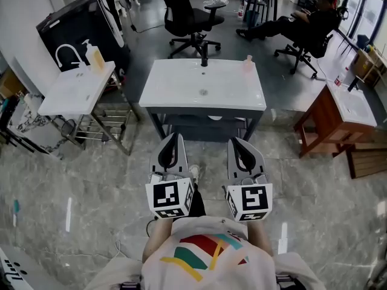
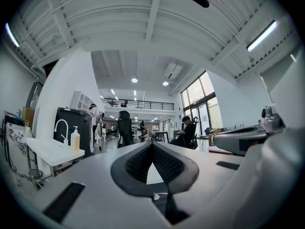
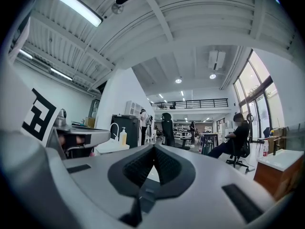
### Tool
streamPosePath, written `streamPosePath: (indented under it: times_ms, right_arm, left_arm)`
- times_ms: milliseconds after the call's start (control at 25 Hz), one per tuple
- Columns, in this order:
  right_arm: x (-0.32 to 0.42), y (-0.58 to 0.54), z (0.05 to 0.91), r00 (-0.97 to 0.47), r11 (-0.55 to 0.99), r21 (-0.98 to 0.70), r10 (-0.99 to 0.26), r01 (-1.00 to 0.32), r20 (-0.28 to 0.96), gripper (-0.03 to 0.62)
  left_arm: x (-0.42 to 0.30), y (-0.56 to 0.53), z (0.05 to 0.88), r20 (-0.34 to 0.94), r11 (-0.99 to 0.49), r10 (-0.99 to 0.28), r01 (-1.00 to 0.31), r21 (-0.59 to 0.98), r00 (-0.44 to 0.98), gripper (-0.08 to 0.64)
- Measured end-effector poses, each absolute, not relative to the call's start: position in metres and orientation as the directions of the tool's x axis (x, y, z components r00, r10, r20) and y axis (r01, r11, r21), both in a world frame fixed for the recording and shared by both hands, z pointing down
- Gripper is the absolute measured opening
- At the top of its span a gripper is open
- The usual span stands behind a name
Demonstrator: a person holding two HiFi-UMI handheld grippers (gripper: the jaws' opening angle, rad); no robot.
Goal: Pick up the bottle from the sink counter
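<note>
A small pale pink bottle point(image 1: 248, 63) stands on the back right corner of the white sink counter point(image 1: 181, 92), right of the black tap point(image 1: 204, 55). My left gripper point(image 1: 172, 141) and right gripper point(image 1: 239, 142) hang side by side in front of the counter, well short of it and apart from the bottle. Both point level toward the counter. In the left gripper view the left gripper's point(image 2: 152, 145) black pads meet with nothing between them. In the right gripper view the right gripper's point(image 3: 154, 148) pads also meet empty.
A second white sink point(image 1: 72, 89) on a metal rack stands at the left with a yellow soap dispenser point(image 1: 94, 57). A wooden cabinet with a basin point(image 1: 338, 110) is at the right. Behind the counter are an office chair point(image 1: 190, 17) and a seated person point(image 1: 302, 23).
</note>
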State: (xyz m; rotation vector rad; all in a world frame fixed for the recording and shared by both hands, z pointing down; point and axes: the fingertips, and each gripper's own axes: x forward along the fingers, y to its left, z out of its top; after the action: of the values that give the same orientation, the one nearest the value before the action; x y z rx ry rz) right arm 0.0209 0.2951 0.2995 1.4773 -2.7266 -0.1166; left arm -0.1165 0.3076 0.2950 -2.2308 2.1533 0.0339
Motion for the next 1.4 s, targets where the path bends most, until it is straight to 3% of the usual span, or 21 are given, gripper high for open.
streamPosePath:
  times_ms: [440, 840, 1400]
  right_arm:
    - [0.009, 0.243, 0.286, -0.532, 0.523, 0.132, -0.846, -0.842, -0.042, 0.012]
    - [-0.021, 0.174, 0.312, -0.551, 0.548, 0.113, -0.835, -0.829, 0.01, 0.012]
    - [-0.091, -0.026, 0.274, -0.53, 0.525, 0.104, -0.847, -0.845, -0.037, 0.012]
  left_arm:
    - [-0.131, 0.247, 0.291, -0.084, -0.069, -0.994, -0.998, 0.007, 0.068, 0.018]
    - [-0.151, 0.175, 0.315, -0.045, -0.082, -0.996, -0.996, 0.022, 0.081, 0.017]
    - [-0.211, -0.028, 0.281, -0.084, -0.132, -0.988, -0.991, 0.007, 0.131, 0.018]
